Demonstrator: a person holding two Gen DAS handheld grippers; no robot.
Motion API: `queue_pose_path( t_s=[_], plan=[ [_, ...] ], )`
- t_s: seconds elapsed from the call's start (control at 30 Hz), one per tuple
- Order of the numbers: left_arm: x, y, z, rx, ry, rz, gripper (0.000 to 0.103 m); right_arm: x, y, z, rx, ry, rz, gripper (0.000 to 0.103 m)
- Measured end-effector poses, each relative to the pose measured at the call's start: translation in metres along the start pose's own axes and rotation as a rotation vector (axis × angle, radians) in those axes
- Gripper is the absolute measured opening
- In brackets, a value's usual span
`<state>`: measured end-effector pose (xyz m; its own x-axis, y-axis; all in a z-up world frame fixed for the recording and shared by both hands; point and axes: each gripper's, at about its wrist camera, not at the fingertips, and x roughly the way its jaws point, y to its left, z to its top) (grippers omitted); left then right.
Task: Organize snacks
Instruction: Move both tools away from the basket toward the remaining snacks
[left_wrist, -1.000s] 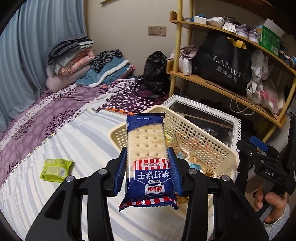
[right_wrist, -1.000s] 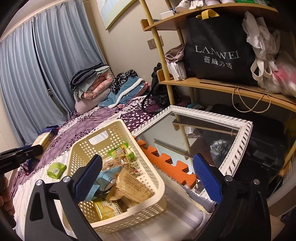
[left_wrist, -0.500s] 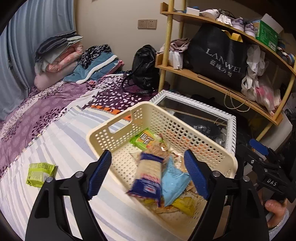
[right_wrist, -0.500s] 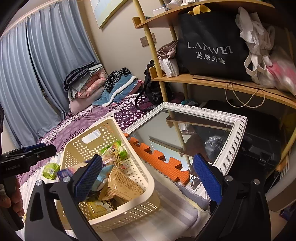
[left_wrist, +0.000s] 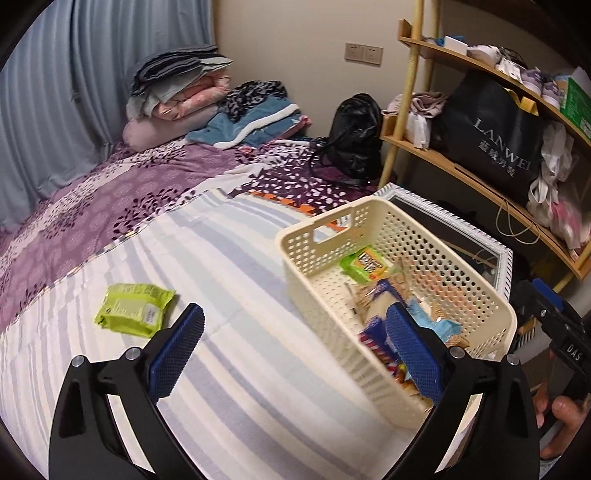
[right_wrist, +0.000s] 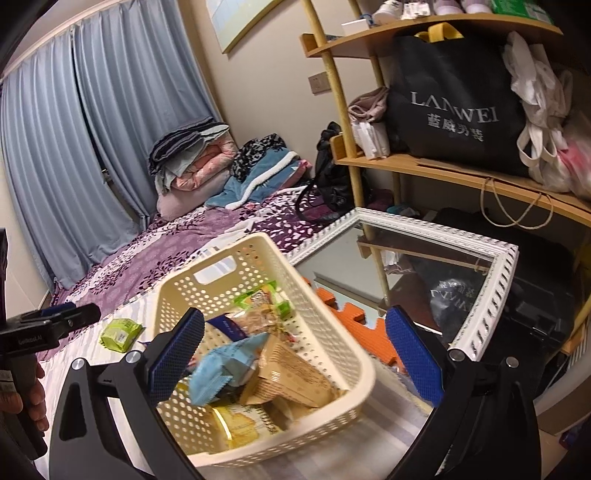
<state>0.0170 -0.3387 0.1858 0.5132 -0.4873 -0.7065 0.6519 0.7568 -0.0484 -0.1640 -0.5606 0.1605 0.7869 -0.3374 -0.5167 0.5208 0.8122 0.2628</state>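
Cream plastic, pierced all over with small holes, makes up the basket (left_wrist: 373, 236) that sits on the striped sheet of the bed (left_wrist: 229, 280), near the edge beside a white-framed mirror (right_wrist: 476, 258). Inside it lies a heap of snack packets: a blue-and-white soda biscuit pack (left_wrist: 380, 306) resting lengthwise on the pile, a pale blue packet (right_wrist: 225, 365), a tan one (right_wrist: 291, 373), a yellow one (right_wrist: 236, 424) near the front wall and a green-edged one (left_wrist: 364, 264) toward the far end. The left claw (left_wrist: 295, 350) has just been opening and now stands released, jaws wide, with nothing between them; its right pad overlaps the basket's near corner in the view. One lime-green packet (left_wrist: 133, 310) lies alone on the sheet, well apart from the basket, to its left. The right claw (right_wrist: 295, 350) also stands spread and empty, hanging over the basket's near end. Folded bedding (left_wrist: 181, 85) is stacked at the far end of the bed.
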Motion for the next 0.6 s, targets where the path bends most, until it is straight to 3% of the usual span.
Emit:
queue_pose_path(
  t_s=[0.6],
  plan=[
    [-0.056, 0.128, -0.06, -0.215, -0.006, 0.166, 0.1, 0.0, 0.106, -0.012, -0.155, 0.017, 0.177, 0.098]
  ],
)
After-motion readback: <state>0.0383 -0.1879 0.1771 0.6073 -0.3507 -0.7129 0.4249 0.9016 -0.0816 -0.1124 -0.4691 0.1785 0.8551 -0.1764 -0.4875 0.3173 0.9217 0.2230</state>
